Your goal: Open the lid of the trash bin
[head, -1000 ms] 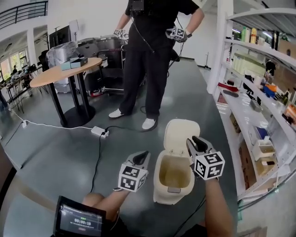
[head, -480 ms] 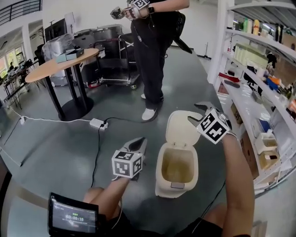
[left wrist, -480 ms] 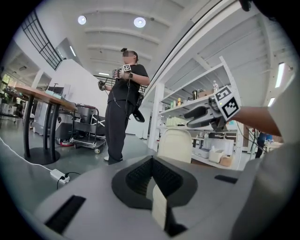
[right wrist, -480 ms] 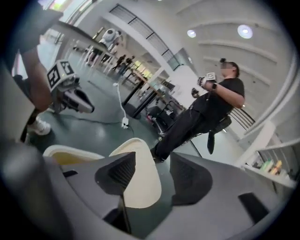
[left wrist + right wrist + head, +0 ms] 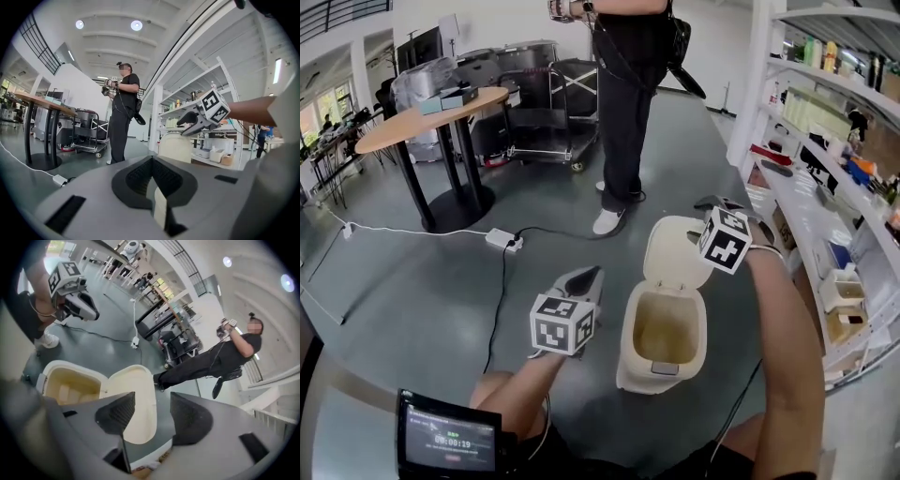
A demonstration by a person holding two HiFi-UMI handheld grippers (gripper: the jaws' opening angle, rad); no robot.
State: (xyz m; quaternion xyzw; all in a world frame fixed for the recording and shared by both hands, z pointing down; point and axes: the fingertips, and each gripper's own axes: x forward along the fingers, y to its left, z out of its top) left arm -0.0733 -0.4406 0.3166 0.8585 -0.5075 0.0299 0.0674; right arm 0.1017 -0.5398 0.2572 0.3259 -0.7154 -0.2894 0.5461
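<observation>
The cream trash bin (image 5: pixel 639 373) stands on the grey floor with its lid (image 5: pixel 673 255) swung up and back, so the empty inside shows. My right gripper (image 5: pixel 710 203) hovers just right of the lid's top edge. Its jaws have just been opening; they are open with nothing between them. In the right gripper view the gripper (image 5: pixel 152 401) looks down on the lid (image 5: pixel 140 380) and the bin (image 5: pixel 70 380). My left gripper (image 5: pixel 589 274) hangs left of the bin, jaws shut and empty, and points level (image 5: pixel 152 161).
A person in black (image 5: pixel 628 94) stands beyond the bin. A round wooden table (image 5: pixel 431 122) and a metal cart (image 5: pixel 544 112) lie at the back left. A power strip with its cable (image 5: pixel 503 240) rests on the floor. White shelves (image 5: pixel 825 216) run along the right.
My right gripper lifted off the lid's right edge, moved up and right, rolled, and its jaws opened. The lid stayed up. The person stepped to the right.
</observation>
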